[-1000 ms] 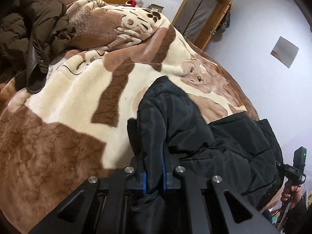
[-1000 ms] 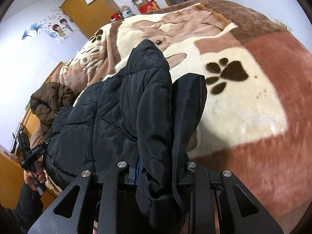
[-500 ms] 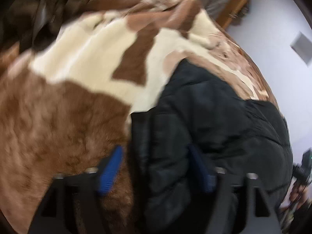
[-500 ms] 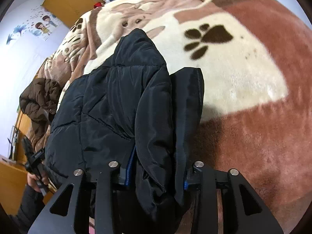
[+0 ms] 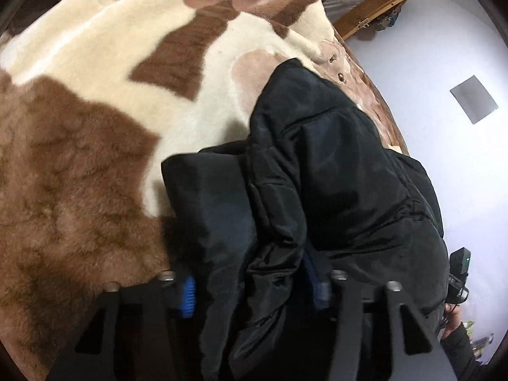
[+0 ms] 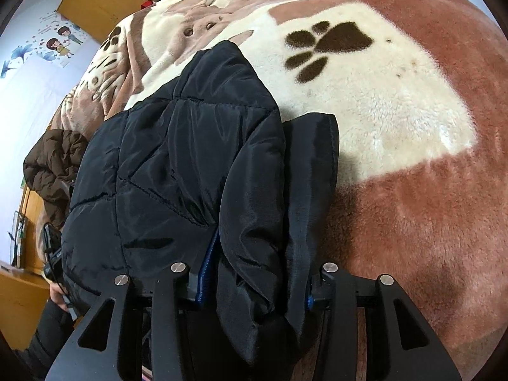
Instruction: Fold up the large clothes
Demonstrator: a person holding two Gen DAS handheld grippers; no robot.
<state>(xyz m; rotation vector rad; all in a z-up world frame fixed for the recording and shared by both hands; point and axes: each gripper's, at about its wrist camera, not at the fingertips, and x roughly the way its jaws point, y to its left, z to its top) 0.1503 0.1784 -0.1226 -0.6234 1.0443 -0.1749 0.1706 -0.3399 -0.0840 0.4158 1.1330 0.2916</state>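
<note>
A black padded jacket [image 5: 333, 165] lies folded on the plush brown-and-cream blanket [image 5: 79, 165] of a bed. It also shows in the right wrist view [image 6: 190, 165]. My left gripper [image 5: 254, 289] is open, its blue pads wide apart on either side of the jacket's near edge. My right gripper [image 6: 257, 282] is open too, with a thick fold of the jacket lying loose between its spread fingers. The jacket rests on the blanket.
A brown puffer coat [image 6: 54, 158] is heaped at the far left of the bed. A paw-print patch of blanket [image 6: 327, 47] lies right of the jacket. A wooden wardrobe [image 6: 95, 3] and door frame [image 5: 365, 9] stand beyond the bed.
Both grippers have opened and let go of the black jacket, which has settled lower onto the blanket. The left gripper has dropped closer to the bed.
</note>
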